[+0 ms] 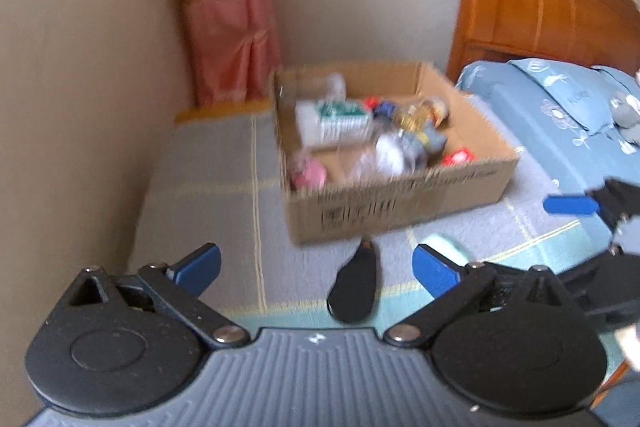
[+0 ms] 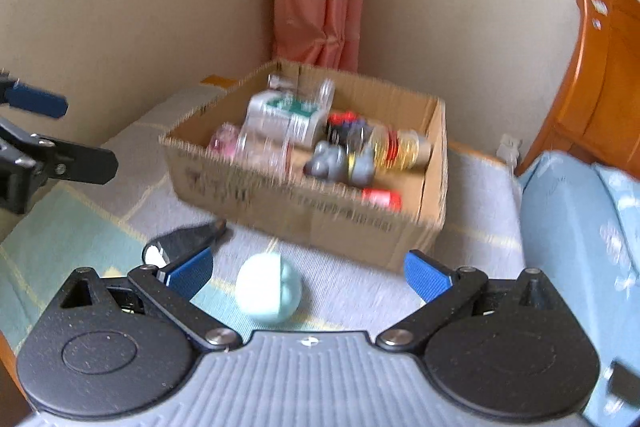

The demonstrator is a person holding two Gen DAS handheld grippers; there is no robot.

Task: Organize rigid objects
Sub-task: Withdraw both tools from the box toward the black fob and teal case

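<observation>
Both wrist views, sharing one blurred scene on a bed. A cardboard box [image 2: 312, 187] stood on the checked blanket [image 1: 224, 163] near the wall corner and already held most of the rigid items: a white bottle with a green label [image 2: 286, 117], a pink-topped container [image 1: 308, 173], a grey object [image 2: 340, 163], a gold-banded jar [image 2: 400, 145] and a red-capped item [image 2: 380, 199], among others too blurred to name. Two things lay outside, just in front of the box: a pale mint rounded object [image 2: 270, 291] and a flat black object [image 1: 354, 285]. The left claw [image 1: 316, 267] and right claw [image 2: 308, 273] were both released and empty. Judged from this, the sorting was largely done, with those two items left.
</observation>
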